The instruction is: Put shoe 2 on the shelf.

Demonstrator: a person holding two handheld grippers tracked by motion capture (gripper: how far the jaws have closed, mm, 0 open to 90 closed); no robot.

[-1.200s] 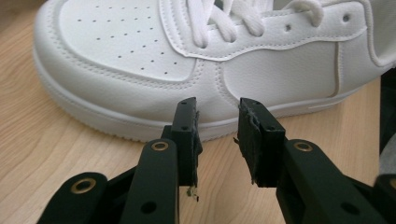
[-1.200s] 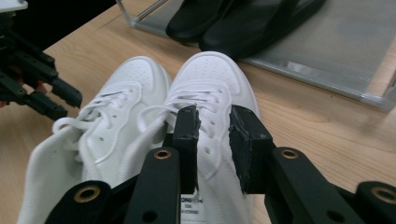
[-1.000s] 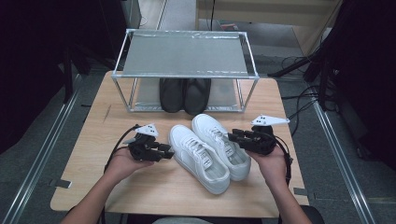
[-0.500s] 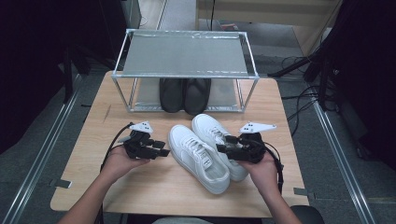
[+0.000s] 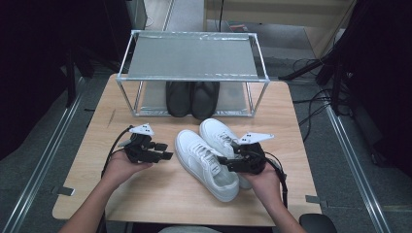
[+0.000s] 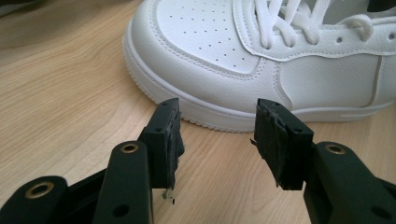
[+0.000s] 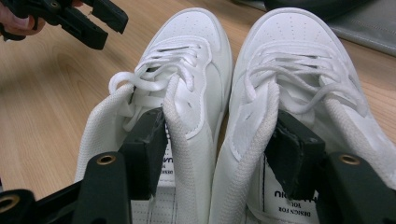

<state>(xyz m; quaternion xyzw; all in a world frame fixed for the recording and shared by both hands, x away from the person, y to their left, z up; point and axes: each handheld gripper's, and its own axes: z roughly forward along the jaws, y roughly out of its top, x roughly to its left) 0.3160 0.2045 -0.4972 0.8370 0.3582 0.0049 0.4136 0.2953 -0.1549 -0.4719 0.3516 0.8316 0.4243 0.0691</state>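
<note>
White insoles read "DESIGN FOR" where the open right gripper (image 7: 219,149) straddles both sneakers' (image 7: 261,93) inner collars; left gripper (image 6: 217,135) open.

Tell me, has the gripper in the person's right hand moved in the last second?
Yes. The right gripper has moved left and nearer the person, from beside the white sneakers to over their heel ends, a jaw inside each.

A pair of white sneakers (image 5: 214,155) lies mid-table, blocking the way between the two grippers. Bare wood stays open left of the left gripper (image 5: 163,150) and along the near edge. Behind, a metal rack (image 5: 192,73) holding black shoes (image 5: 192,97) closes off the table's far side.
</note>
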